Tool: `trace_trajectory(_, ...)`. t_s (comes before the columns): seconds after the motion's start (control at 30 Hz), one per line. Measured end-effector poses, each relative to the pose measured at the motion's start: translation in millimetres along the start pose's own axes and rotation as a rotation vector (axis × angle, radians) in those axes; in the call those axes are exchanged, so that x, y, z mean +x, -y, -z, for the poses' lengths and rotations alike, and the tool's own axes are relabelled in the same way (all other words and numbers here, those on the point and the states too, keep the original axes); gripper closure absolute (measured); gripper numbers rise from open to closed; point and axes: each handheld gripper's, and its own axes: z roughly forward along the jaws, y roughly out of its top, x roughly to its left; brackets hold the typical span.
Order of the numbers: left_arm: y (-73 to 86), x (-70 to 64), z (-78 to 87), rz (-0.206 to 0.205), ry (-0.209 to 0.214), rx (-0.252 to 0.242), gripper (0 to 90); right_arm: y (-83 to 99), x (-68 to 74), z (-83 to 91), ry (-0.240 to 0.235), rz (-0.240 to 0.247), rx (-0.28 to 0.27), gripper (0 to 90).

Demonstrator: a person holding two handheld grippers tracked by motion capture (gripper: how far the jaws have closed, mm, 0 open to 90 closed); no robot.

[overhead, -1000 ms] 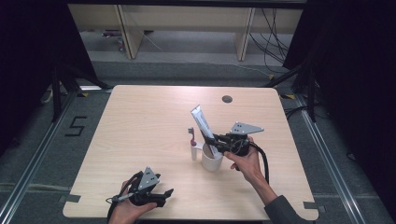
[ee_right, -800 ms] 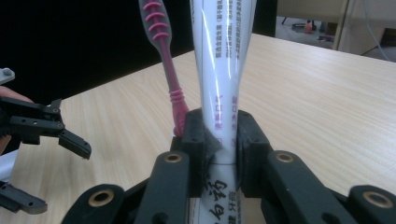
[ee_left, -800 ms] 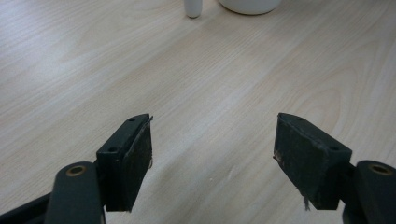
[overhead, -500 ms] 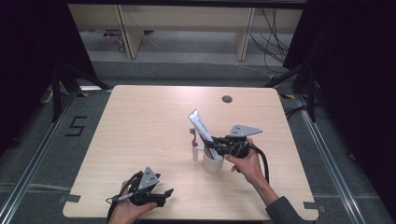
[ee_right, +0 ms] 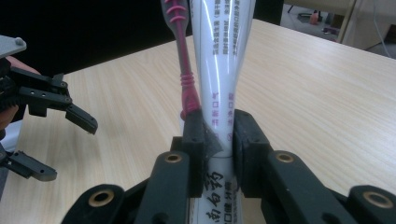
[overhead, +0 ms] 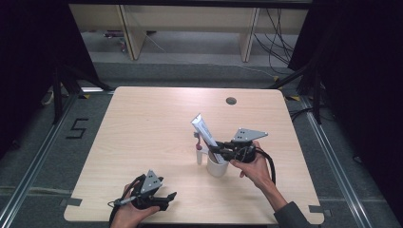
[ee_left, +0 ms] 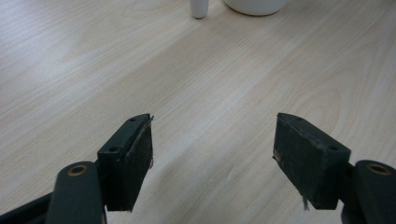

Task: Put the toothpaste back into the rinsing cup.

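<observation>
The left hand-held gripper [overhead: 159,198] rests spread and empty on the surface [overhead: 142,133]. The right hand-held gripper [overhead: 222,151] pinches the toothpaste tube [overhead: 205,134], tilted over the white cup [overhead: 217,166] just below; lower it straight, clear of the pink toothbrush [ee_right: 181,56] beside it.

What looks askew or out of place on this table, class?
The tube leans at a slant, its lower end in the cup, pinched by the right gripper. A pink-handled toothbrush stands upright beside the cup, not in it. Nothing looks spilled or broken. The left gripper is open over bare table.
</observation>
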Motion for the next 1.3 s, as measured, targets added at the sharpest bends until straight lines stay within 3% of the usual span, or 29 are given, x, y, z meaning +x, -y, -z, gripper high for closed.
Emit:
trace_trajectory(0.13, -0.2, 0.1, 0.2, 0.0, 0.001, 0.001, 28.1, 2.0, 0.5, 1.4, 0.006, 0.01, 0.004, 76.9)
trace_trajectory(0.23, 0.2, -0.3, 0.2, -0.002, -0.001, -0.001, 28.1, 3.1, 3.9, 3.2, 0.004, -0.026, 0.029, 77.0)
trace_trajectory(0.33, -0.2, 0.1, 0.2, 0.0, 0.001, -0.001, 28.1, 4.4, 1.5, 2.8, -0.009, -0.006, 0.031, 77.2)
trace_trajectory(0.37, 0.0, 0.1, 0.1, 0.001, 0.002, -0.001, 28.1, 4.9, 0.9, 3.7, 0.007, 0.011, 0.032, 77.3)
trace_trajectory(0.4, 0.0, -0.1, 0.6, -0.001, 0.001, 0.003, 28.1, 6.1, 2.3, 3.7, 0.008, -0.005, 0.031, 77.4)
trace_trajectory(0.43, 0.1, -0.2, 0.7, -0.003, 0.003, 0.002, 28.1, 6.7, 0.3, 5.4, 0.013, 0.02, 0.049, 77.5)
trace_trajectory(0.47, -0.1, -0.2, 0.5, -0.002, 0.0, 0.0, 28.1, 7.8, 2.6, 6.2, 0.009, -0.008, 0.066, 77.6)
trace_trajectory(0.53, -0.2, -0.1, 0.2, 0.0, -0.001, -0.001, 28.1, 9.6, 2.2, 5.8, 0.003, -0.012, 0.08, 77.8)
trace_trajectory(0.57, -0.1, -0.2, 0.4, -0.002, 0.002, 0.001, 28.1, 10.0, 1.6, 6.9, 0.011, 0.004, 0.093, 77.8)
trace_trajectory(0.6, 0.1, -1.0, 0.1, 0.003, 0.001, -0.008, 28.1, 11.1, 2.2, 7.5, 0.011, -0.013, 0.104, 77.9)
trace_trajectory(0.63, -0.1, 0.4, 1.1, -0.016, -0.006, 0.007, 28.1, 11.9, 2.6, 7.8, 0.021, -0.008, 0.1, 77.9)
trace_trajectory(0.7, -0.5, -0.1, 0.6, -0.002, -0.001, -0.003, 28.1, 12.7, 3.4, 7.6, 0.016, -0.015, 0.104, 77.9)
trace_trajectory(0.77, 0.0, -0.9, 0.3, 0.007, 0.0, -0.009, 28.1, 13.0, 1.4, 8.3, 0.03, 0.023, 0.102, 77.9)
trace_trajectory(0.87, -0.4, 0.5, 1.0, -0.009, -0.007, 0.003, 28.1, 15.2, 3.5, 8.1, 0.025, -0.005, 0.125, 77.8)
trace_trajectory(0.9, -0.4, 0.3, 0.9, -0.008, -0.008, 0.001, 28.1, 15.7, 2.8, 7.8, 0.025, 0.014, 0.121, 77.7)
trace_trajectory(0.93, -0.2, 0.5, 1.2, -0.013, -0.007, 0.002, 28.1, 15.4, 3.4, 8.2, 0.013, 0.001, 0.133, 77.5)
trace_trajectory(0.97, 0.1, -1.0, 0.5, 0.003, 0.003, -0.012, 28.1, 15.3, 3.9, 8.4, 0.009, -0.002, 0.138, 77.4)
trace_trajectory(1.0, -0.2, 0.5, 1.2, -0.015, -0.006, 0.005, 28.1, 15.4, 4.1, 8.7, 0.007, 0.001, 0.137, 77.1)
trace_trajectory(1.07, 0.0, -0.9, 0.2, 0.003, 0.0, -0.008, 28.1, 15.5, 4.0, 8.8, 0.011, -0.006, 0.133, 76.4)
trace_trajectory(1.1, -0.2, 0.4, 1.1, -0.016, -0.006, 0.008, 28.1, 15.4, 3.9, 9.4, 0.018, 0.0, 0.134, 76.0)
trace_trajectory(1.17, 0.1, -1.0, 0.3, 0.0, 0.002, -0.006, 28.1, 15.7, 4.8, 9.6, 0.02, -0.005, 0.129, 74.2)
trace_trajectory(1.3, 0.2, -0.4, 0.6, -0.007, 0.003, 0.002, 28.1, 16.2, 4.5, 10.2, 0.03, -0.01, 0.121, 70.2)
